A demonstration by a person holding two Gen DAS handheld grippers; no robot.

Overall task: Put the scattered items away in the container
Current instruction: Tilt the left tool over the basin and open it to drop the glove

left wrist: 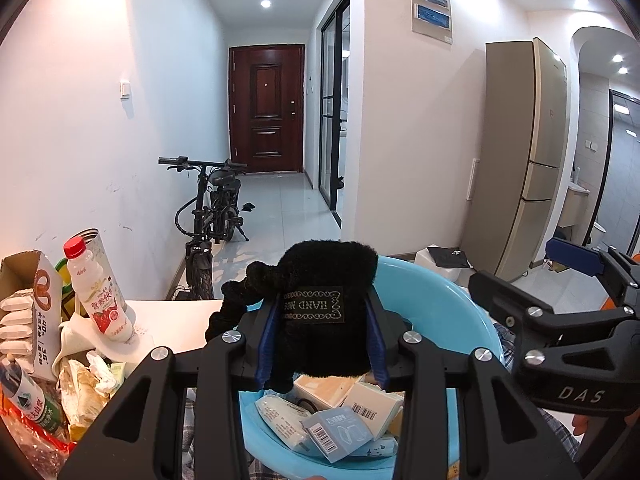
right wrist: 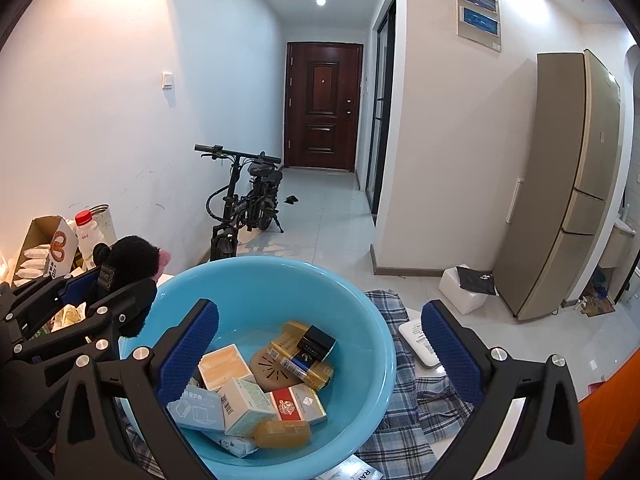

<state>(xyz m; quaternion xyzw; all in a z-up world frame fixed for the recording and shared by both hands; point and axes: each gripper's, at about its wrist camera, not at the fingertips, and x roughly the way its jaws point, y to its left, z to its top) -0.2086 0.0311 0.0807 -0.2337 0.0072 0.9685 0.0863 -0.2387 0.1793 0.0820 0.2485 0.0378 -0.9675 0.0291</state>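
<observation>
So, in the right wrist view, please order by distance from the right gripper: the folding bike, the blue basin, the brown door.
From the right gripper, which is open:
1. Blue basin, directly below and ahead of the fingers.
2. Folding bike, on the floor beyond the basin, by the left wall.
3. Brown door, at the corridor's far end.

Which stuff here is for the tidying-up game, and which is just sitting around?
For the job: fuzzy black knitted glove gripped by the left gripper; round light-blue plastic basin; small boxes inside it.

Just lying about: black folding bike; tall beige fridge; red-capped milk bottle.
</observation>
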